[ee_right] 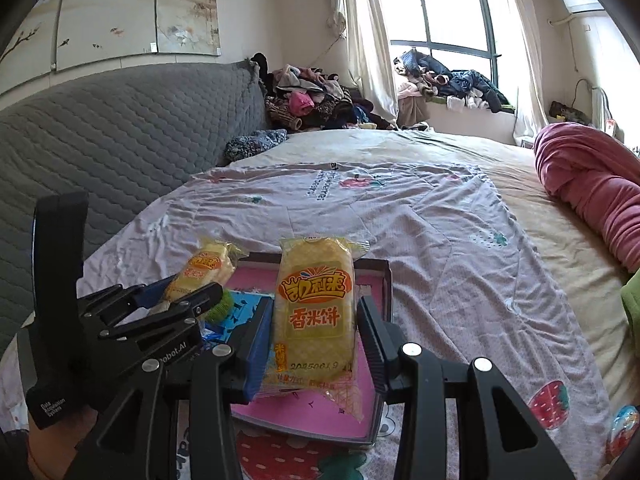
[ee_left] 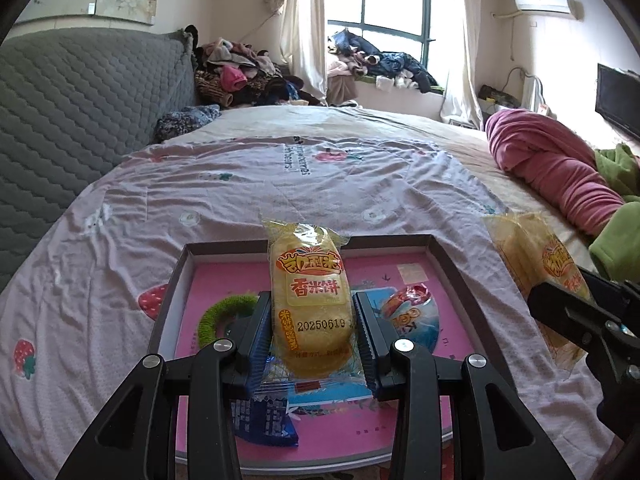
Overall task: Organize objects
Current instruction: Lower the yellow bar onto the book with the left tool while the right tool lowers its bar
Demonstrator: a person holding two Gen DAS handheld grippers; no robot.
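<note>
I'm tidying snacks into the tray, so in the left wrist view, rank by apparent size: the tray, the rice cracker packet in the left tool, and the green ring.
1. Tray
2. Rice cracker packet, enlarged by nearness
3. Green ring, partly hidden

My matt black plastic fingers [ee_left: 256, 320] are pinching a glossy, crinkled film rice-cake packet [ee_left: 310, 300]. It is hanging over a smooth pink-lined cardboard tray [ee_left: 448, 256] sitting on wrinkled cotton sheet [ee_left: 240, 184].

A grey quilted headboard [ee_left: 80, 92] lines the bed's left edge; clothes [ee_left: 240, 76] heap at its far corner; a pink blanket [ee_left: 552, 168] lies along the right edge.
</note>
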